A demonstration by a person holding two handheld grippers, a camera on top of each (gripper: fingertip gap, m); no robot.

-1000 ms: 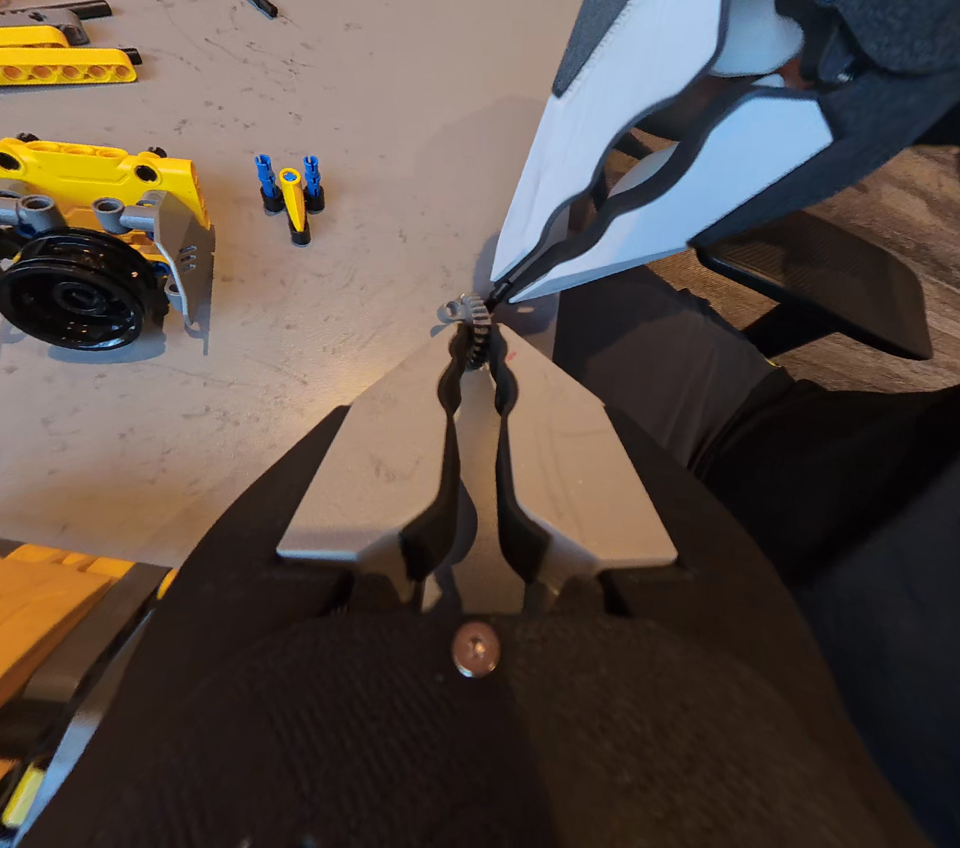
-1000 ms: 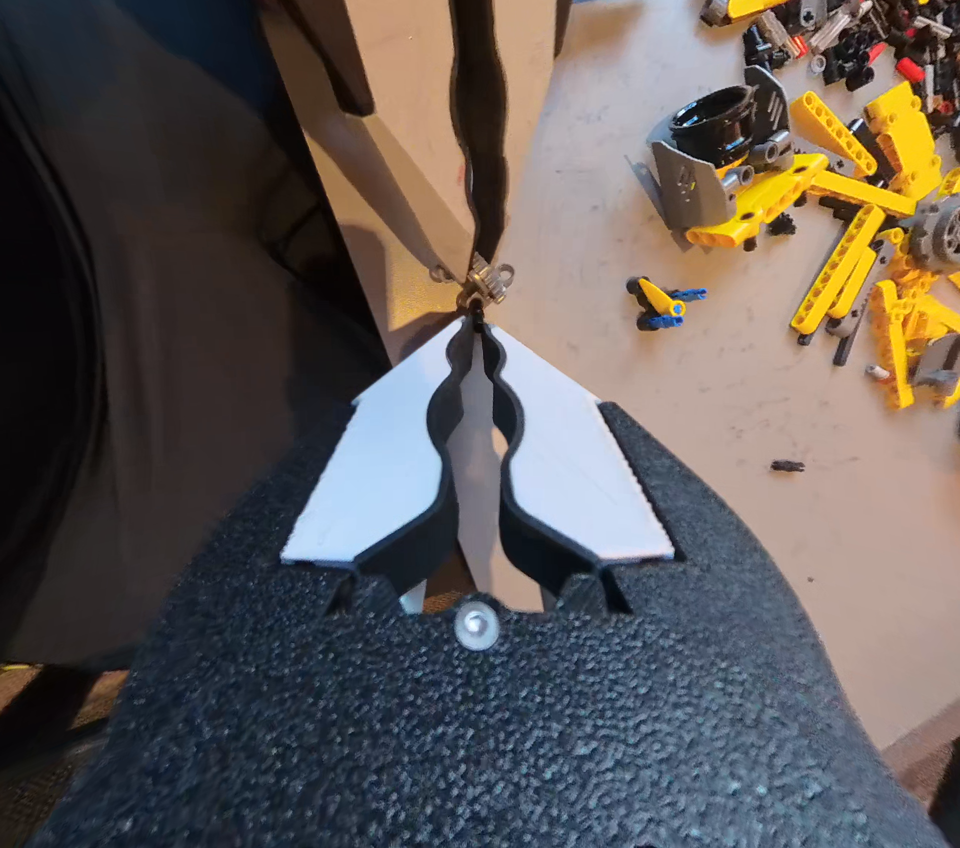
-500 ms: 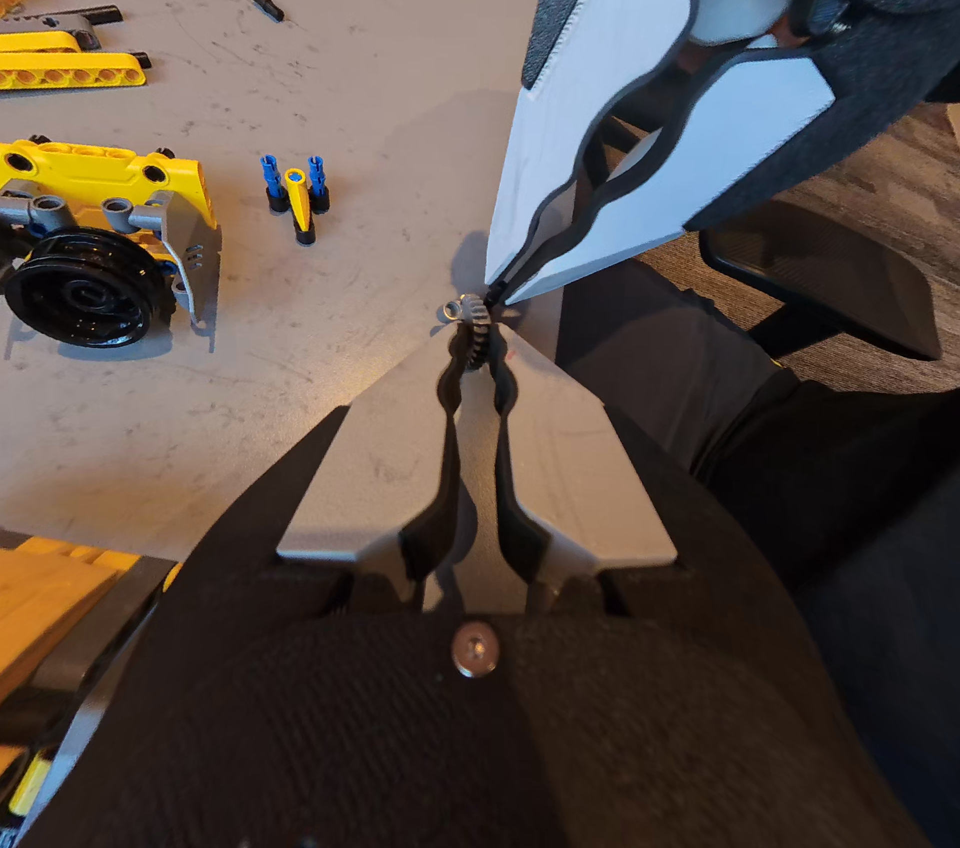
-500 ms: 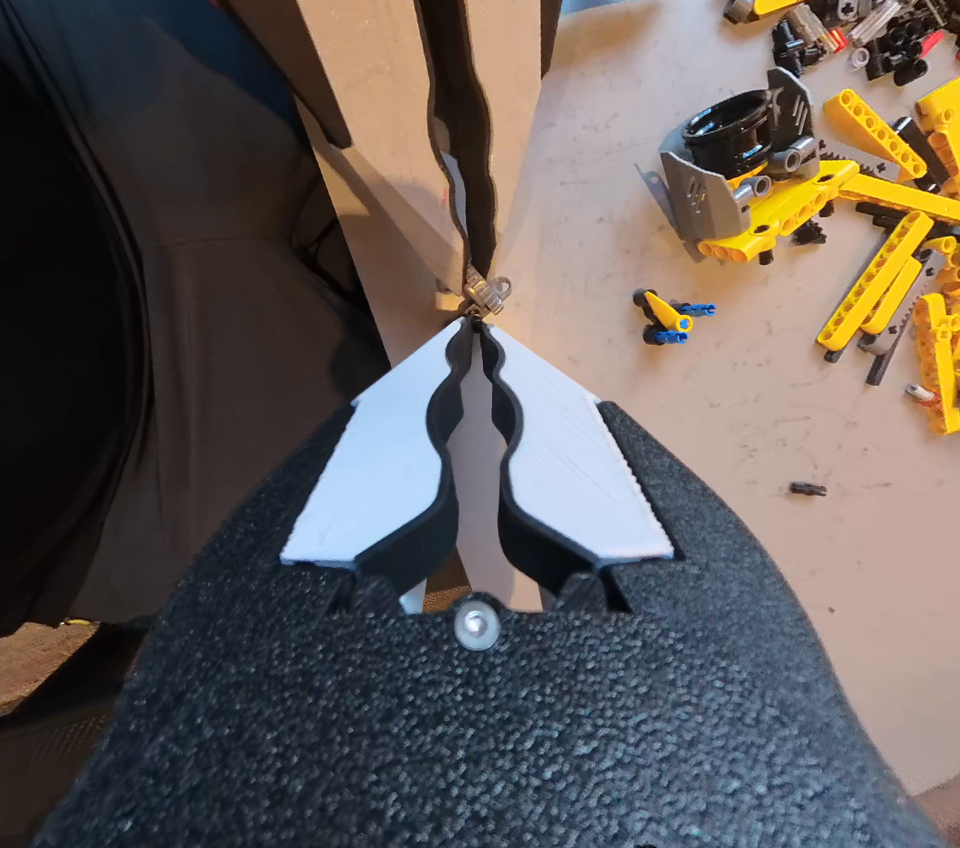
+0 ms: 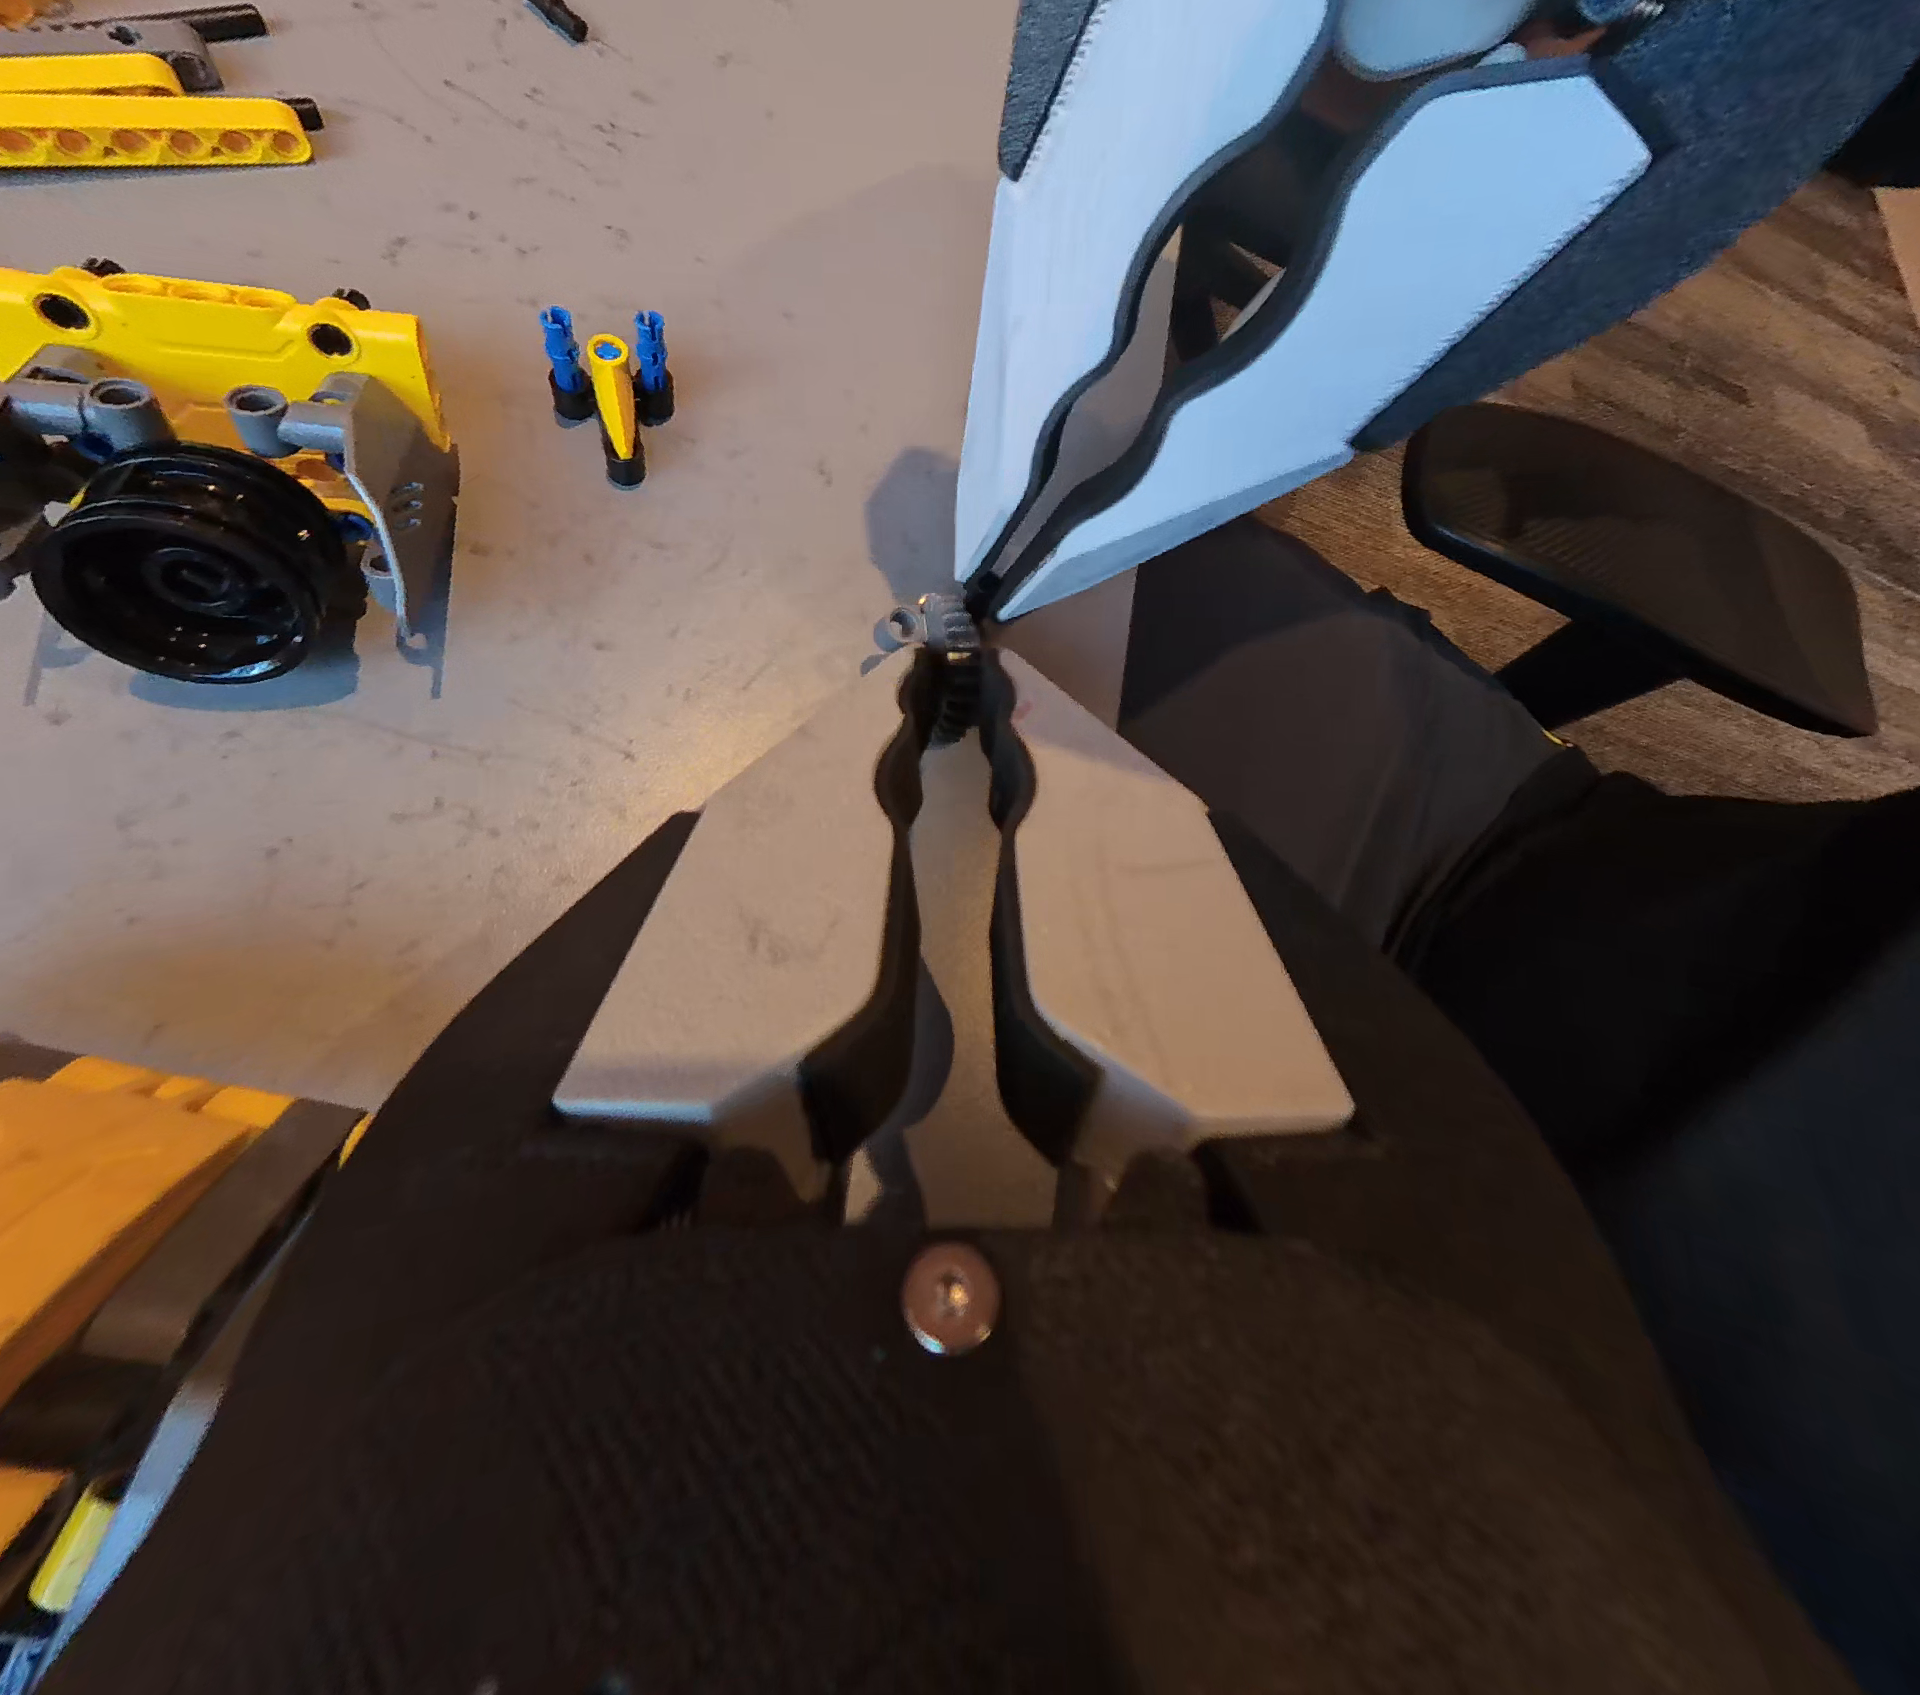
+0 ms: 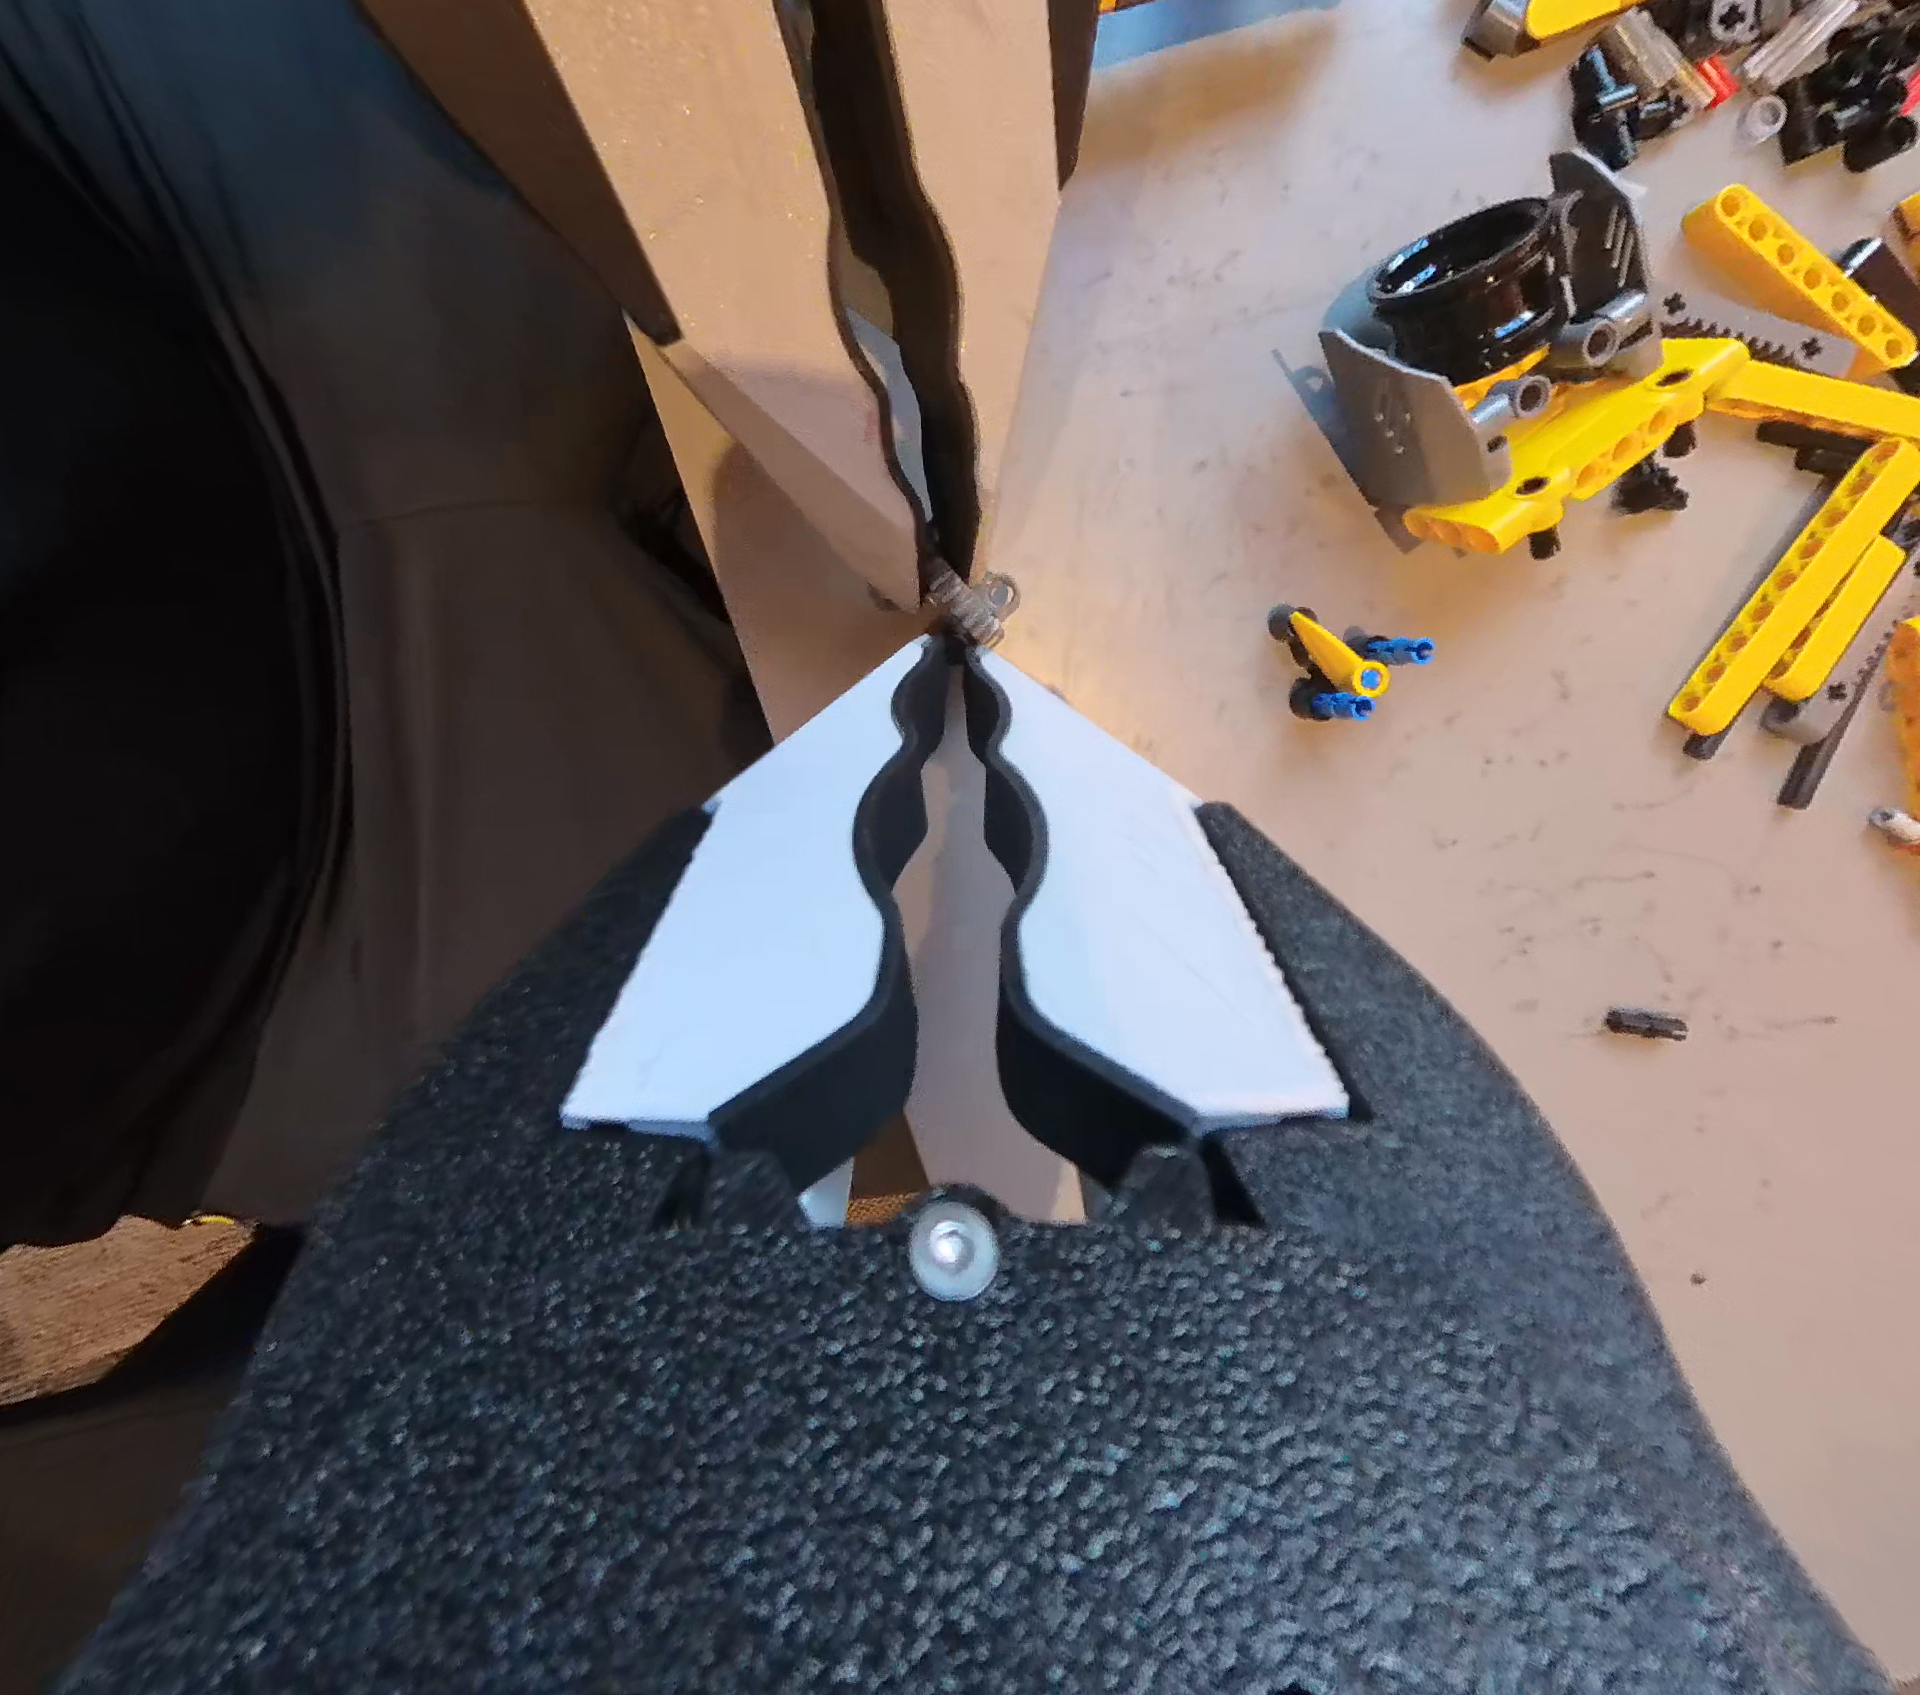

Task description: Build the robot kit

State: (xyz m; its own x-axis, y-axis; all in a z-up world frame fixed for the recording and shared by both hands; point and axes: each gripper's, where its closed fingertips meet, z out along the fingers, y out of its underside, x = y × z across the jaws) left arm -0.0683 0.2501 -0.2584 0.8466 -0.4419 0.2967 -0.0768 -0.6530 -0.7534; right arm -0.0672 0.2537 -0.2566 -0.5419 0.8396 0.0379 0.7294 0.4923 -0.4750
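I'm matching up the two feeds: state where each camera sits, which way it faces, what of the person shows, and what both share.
Left wrist view: on the left hand-held gripper, facing the grey scuffed tabletop edge; dark-clothed legs at right.
Right wrist view: on the right hand-held gripper, facing the opposite way, toward scattered yellow and black building-toy pieces; dark clothing at left.
Shared: the small dark toothed gear assembly pinched between both tips, and the black wheel on a yellow-grey frame.

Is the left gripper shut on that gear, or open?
Shut on it. The left gripper has its tips pinched around the black gear, held above the table edge; the right gripper meets it.
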